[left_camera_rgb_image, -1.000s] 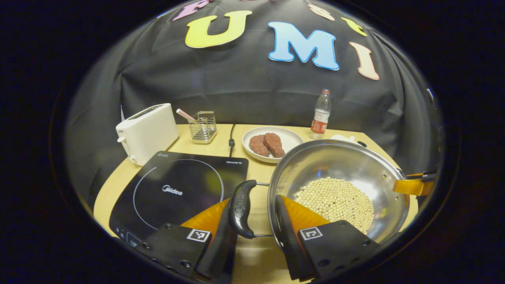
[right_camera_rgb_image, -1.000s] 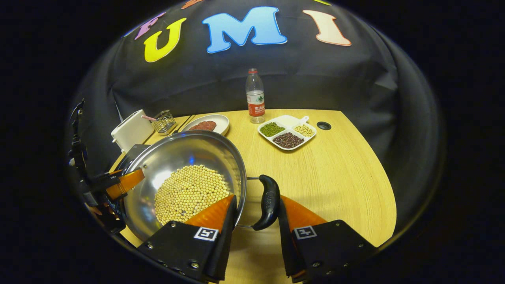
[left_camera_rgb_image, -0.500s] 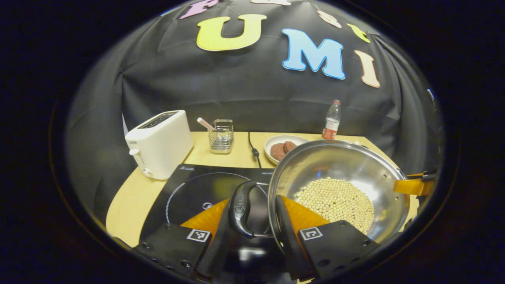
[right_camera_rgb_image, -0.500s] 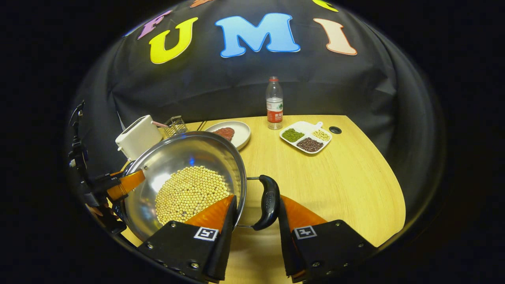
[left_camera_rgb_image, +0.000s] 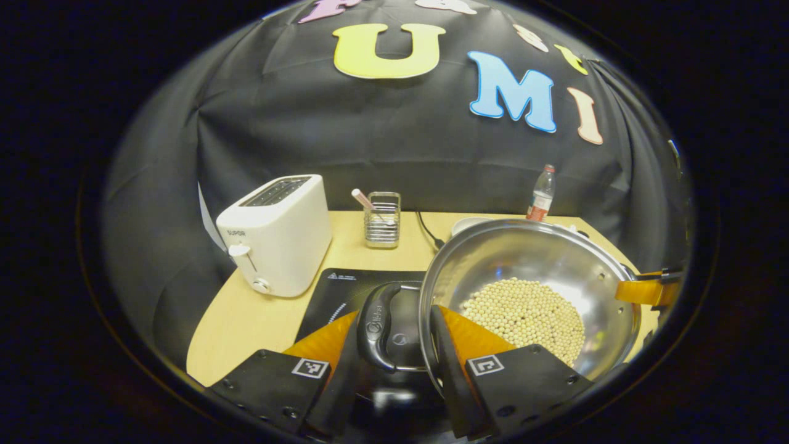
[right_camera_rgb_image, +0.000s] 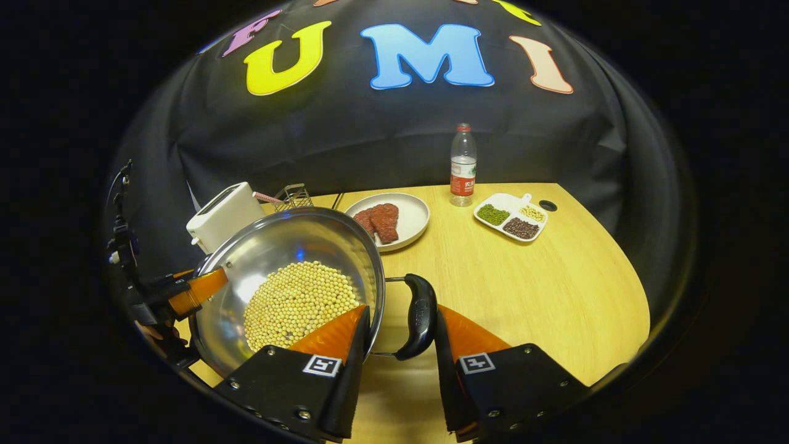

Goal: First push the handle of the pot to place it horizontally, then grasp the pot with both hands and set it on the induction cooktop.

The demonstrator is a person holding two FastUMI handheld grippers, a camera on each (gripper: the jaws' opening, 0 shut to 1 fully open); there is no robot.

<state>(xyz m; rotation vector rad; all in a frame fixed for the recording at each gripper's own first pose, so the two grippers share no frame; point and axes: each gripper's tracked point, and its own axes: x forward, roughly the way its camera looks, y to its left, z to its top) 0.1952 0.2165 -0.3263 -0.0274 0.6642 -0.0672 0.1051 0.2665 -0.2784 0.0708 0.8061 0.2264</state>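
You have the pot pinched at both sides: the left tongs clamp its left handle, the right tongs its right handle. In the left gripper view it hangs above the induction cooktop, not yet set down. Keep both hands level (the soybeans shift easily), centre it over the ring, and lower slowly.

I see a shiny silver pot holding pale yellow beans, with black handles. The toaster is white, the bench light wood, the cooktop black.
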